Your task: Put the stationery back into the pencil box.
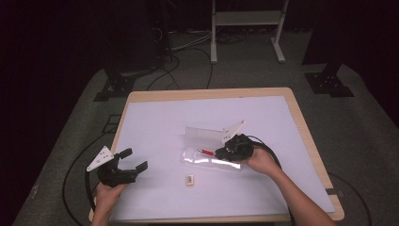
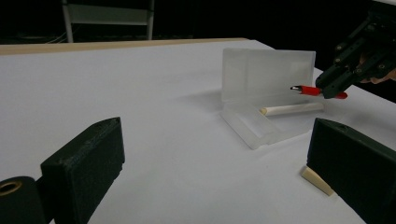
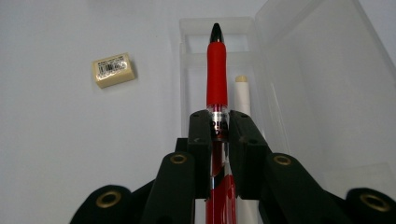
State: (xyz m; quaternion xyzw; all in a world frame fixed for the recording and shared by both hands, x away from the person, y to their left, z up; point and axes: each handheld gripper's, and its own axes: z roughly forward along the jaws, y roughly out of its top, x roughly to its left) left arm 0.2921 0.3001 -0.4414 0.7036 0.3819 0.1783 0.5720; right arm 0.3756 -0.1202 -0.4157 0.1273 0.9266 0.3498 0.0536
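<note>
Right gripper (image 3: pixel 219 128): jaws clamped on red pen (image 3: pixel 216 70), held over open clear case (image 3: pixel 299 70). Left gripper (image 1: pixel 131 160): jaws spread wide, empty, above desk (image 1: pixel 155 117), eraser (image 1: pixel 189 179) nearby.

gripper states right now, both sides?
Left gripper: open, nothing between its jaws.
Right gripper: shut on the red pen, held over the open clear case.

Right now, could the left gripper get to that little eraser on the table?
Probably yes. The left gripper stands open with nothing between its jaws, and the eraser lies on bare table just beside it, with nothing between them. The right gripper holds a red pen over the clear case, well aside.
</note>
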